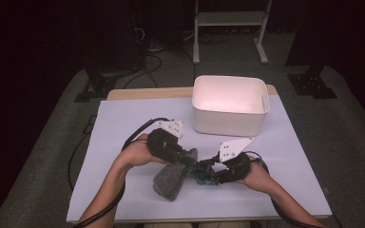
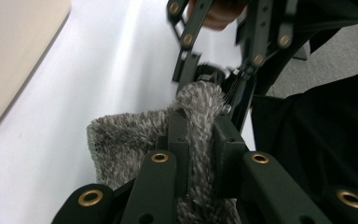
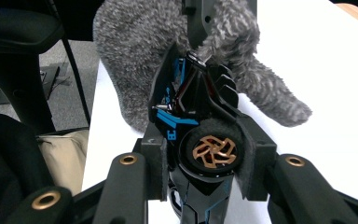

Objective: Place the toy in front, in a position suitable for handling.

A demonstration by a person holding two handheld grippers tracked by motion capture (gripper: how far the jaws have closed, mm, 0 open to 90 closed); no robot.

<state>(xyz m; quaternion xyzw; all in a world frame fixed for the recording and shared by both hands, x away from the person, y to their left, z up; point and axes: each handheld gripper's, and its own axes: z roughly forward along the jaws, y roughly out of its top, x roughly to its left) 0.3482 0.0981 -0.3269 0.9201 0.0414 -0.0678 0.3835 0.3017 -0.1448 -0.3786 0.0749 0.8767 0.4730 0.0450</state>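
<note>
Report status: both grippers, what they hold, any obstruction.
Left gripper shut on grey fuzzy sock. Right gripper shut on black toy car. Car nose at sock. White bin behind, apart.

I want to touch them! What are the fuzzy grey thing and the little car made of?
The grey sock looks like soft knitted yarn, fuzzy and flecked grey-white. The toy car looks like hard glossy plastic, black with blue marks, though its copper-coloured wheel hub could be metal or painted plastic.

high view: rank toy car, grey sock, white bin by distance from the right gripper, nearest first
1. Toy car: between the jaws of the right gripper, held.
2. Grey sock: just left of it, pinched by the left gripper.
3. White bin: farthest, at the table's back edge, up and slightly right.
</note>
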